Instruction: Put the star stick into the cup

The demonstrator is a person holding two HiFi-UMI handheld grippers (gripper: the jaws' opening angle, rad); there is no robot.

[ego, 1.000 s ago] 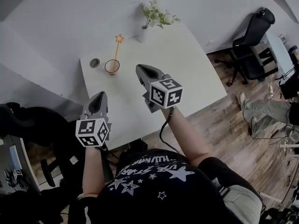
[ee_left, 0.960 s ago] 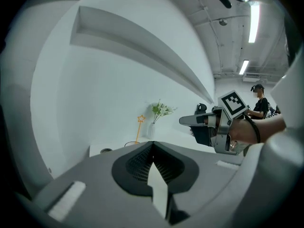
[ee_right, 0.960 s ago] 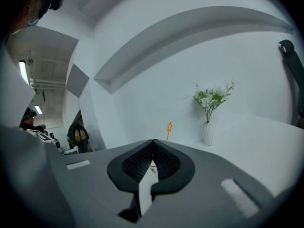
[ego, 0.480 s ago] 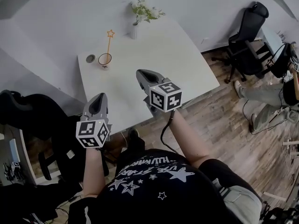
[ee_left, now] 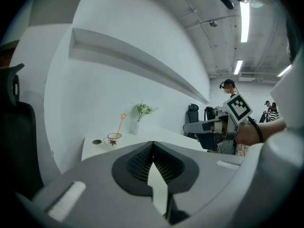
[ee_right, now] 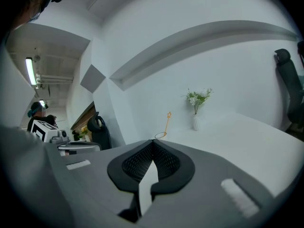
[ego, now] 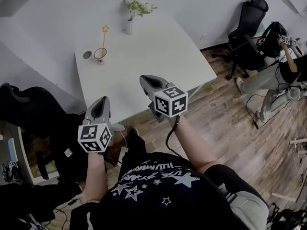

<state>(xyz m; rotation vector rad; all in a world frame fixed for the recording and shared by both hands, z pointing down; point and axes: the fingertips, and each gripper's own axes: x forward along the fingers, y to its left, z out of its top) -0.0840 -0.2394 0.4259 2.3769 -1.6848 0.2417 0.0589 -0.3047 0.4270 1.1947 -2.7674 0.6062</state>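
Head view: cup (ego: 100, 54) sits near the far-left corner of the white bench (ego: 158, 66), close to the left edge. The star stick (ego: 103, 36) stands in it, leaning, star uppermost. A small round item (ego: 87, 55) lies just left of the cup and a vase of flowers (ego: 129, 23) beyond it to the right. Broad bench top runs from the cup to the near edge.

The right hand-held gripper (ego: 144, 78) hangs over that near edge. The left hand-held gripper (ego: 101, 99) is off the near-left corner. Both are well apart from the cup.

Against the earlier frame, the bench and cup have slid up-frame, farther from both grippers.

The shirt print is not legible.

Left gripper view: jaws together, nothing between them. The cup bears a red leaf mark.

Right gripper view: jaws together and empty, with the cup rim and stick just above the tips.
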